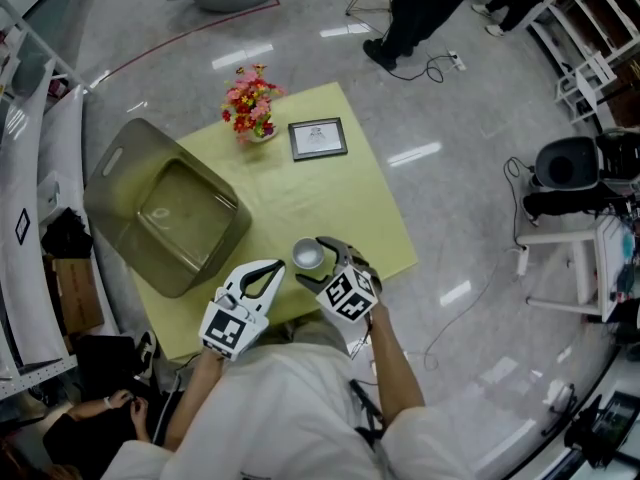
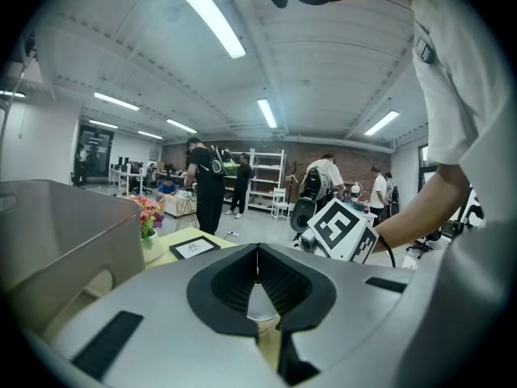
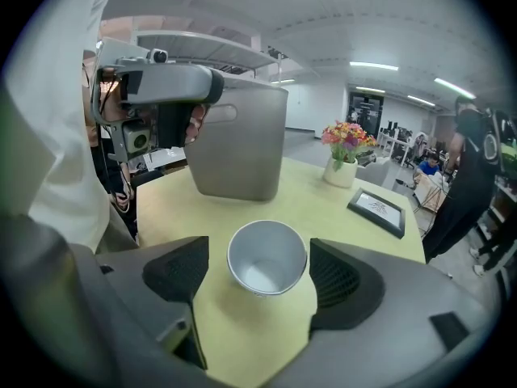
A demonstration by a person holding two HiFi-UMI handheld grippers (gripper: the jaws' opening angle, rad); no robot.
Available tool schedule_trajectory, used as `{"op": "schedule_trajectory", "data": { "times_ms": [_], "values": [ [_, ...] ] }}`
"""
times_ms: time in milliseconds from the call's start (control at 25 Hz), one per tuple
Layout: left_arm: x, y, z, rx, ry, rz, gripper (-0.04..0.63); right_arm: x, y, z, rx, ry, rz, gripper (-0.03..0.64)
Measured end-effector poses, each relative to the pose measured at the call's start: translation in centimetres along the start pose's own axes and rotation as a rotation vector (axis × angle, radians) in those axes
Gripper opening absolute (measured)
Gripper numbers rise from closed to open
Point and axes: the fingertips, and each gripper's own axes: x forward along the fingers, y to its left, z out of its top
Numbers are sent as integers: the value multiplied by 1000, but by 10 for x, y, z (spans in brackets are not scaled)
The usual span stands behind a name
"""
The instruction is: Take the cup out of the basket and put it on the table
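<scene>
Cup [image 3: 267, 257] upright on table [image 3: 242, 342], out of basket [image 1: 165, 208].
Right gripper [image 3: 260, 277] wide open around cup, not squeezing; left gripper [image 2: 257, 253] closed tight, empty.

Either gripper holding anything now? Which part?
Nothing is held. The cup stands on the table between the open jaws of the right gripper, not gripped; the left gripper is shut, empty.

table [image 1: 330, 198] pale yellow-green, plain | basket [image 1: 120, 183] dull grey, translucent | cup [image 1: 308, 256] white, plain | flowers [image 1: 250, 100] red, pink, yellow | vase [image 1: 262, 135] white | frame [image 1: 318, 139] black round a white sheet | left gripper [image 1: 275, 271], right gripper [image 1: 312, 251] light grey, jaws lined black, cubes [image 1: 228, 330] black-and-white squares | floor [image 1: 470, 98] glossy grey | shirt [image 1: 290, 408] white
</scene>
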Motion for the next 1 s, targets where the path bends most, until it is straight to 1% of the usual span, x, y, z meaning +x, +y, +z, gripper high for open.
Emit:
{"op": "schedule_trajectory", "data": {
  "times_ms": [160,240,400,480,520,560,600,680,760,800,880,1000],
  "values": [
    [1,-2,2,1,-7,-7,9,-10,-4,-3,23,-13,-30,374],
    [1,-2,3,4,-11,-10,9,-21,-4,2,34,-43,-55,373],
    [-3,-3,8,12,-26,-13,9,-56,2,35,69,-175,-83,371],
    [-5,-4,11,18,-32,-17,9,-78,6,54,62,-246,-100,362],
    [-5,-5,13,20,-36,-20,9,-89,8,62,48,-273,-115,341],
    [-6,-6,15,20,-42,-23,9,-100,9,70,31,-296,-135,301],
    [-6,-7,17,18,-51,-25,9,-110,11,77,15,-317,-158,241],
    [-8,-7,24,13,-70,-28,9,-129,15,90,-2,-355,-200,162],
    [-10,-9,32,17,-87,-37,9,-145,17,100,9,-404,-231,64],
    [-11,-10,35,23,-96,-45,9,-151,18,104,21,-426,-238,42],
    [-13,-15,42,23,-114,-57,9,-159,22,107,44,-450,-246,16],
    [-16,-21,49,6,-127,-67,9,-167,25,113,70,-513,-261,9]
  ]
}}
